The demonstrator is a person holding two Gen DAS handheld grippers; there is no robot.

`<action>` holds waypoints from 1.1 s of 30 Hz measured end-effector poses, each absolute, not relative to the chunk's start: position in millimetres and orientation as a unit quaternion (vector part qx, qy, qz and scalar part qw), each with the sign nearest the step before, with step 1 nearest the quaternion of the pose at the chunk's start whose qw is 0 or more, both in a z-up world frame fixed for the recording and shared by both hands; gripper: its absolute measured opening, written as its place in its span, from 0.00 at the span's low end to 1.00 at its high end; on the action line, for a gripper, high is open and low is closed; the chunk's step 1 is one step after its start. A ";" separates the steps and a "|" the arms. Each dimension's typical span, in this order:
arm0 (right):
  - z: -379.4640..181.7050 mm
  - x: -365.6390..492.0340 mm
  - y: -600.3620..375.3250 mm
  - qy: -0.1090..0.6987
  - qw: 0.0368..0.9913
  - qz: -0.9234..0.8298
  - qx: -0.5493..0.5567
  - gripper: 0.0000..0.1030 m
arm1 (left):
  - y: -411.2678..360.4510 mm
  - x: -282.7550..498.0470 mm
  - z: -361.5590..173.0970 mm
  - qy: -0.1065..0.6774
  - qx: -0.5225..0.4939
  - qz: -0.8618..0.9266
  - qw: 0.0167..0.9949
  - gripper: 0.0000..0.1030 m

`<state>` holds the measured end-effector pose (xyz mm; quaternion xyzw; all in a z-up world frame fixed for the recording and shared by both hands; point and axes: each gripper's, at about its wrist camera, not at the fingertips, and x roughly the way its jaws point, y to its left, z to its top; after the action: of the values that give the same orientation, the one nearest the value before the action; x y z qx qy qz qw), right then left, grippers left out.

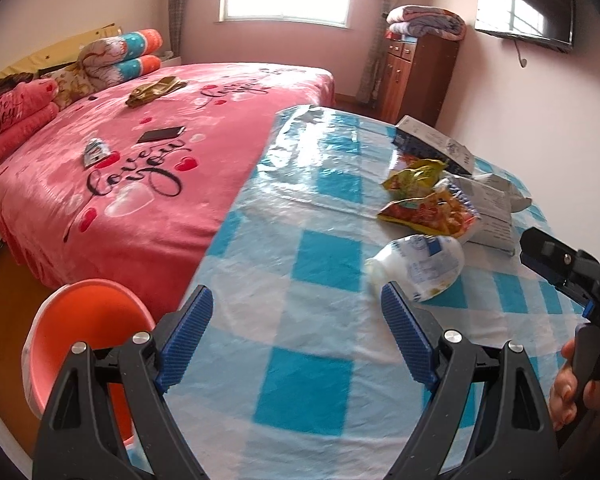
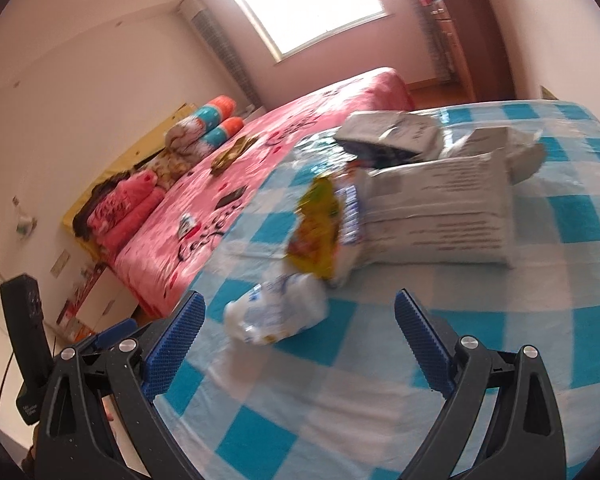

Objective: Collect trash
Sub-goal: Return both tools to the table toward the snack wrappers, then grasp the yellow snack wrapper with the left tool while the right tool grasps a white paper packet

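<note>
A crumpled white plastic wrapper (image 1: 420,266) (image 2: 278,312) lies on the blue-and-white checked tablecloth (image 1: 300,256) (image 2: 380,340). Behind it sit yellow and orange snack bags (image 1: 424,204) (image 2: 318,224), a grey mailer bag (image 1: 496,208) (image 2: 440,216) and a dark box (image 1: 432,144). My left gripper (image 1: 298,332) hovers open just left of the white wrapper, nothing between its blue pads (image 1: 188,336). My right gripper (image 2: 300,344) is open too, close in front of the wrapper, its body showing at the left wrist view's right edge, held by a hand (image 1: 572,392).
An orange bin (image 1: 88,320) with a plastic liner stands on the floor below the table's left edge. A pink bed (image 1: 140,152) (image 2: 228,184) beyond holds a phone (image 1: 161,134), a small wrapper (image 1: 94,152) and a brown cloth. A wooden cabinet (image 1: 416,76) stands at the back.
</note>
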<state>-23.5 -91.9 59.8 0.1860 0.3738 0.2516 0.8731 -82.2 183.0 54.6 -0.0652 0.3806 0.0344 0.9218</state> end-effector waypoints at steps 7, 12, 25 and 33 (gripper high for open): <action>49.5 -1.7 -138.2 0.377 0.880 0.194 0.212 0.92 | 151.6 -56.0 60.2 0.379 -0.050 -0.002 0.924 0.84; 39.5 14.1 -159.5 0.387 0.877 0.174 0.225 0.92 | 126.0 -30.6 63.4 0.378 -0.037 -0.027 0.925 0.84; 13.5 65.2 -189.5 0.419 0.843 0.187 0.282 0.92 | 87.5 50.4 47.9 0.409 -0.019 -0.069 0.910 0.84; 11.2 78.1 -186.5 0.414 0.837 0.216 0.286 0.92 | 88.9 80.6 33.1 0.430 -0.037 -0.071 0.899 0.79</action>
<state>78.1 -186.5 11.2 0.2856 0.4141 0.2158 0.8369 80.6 88.9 33.1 -0.0370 0.4300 -0.0707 0.8993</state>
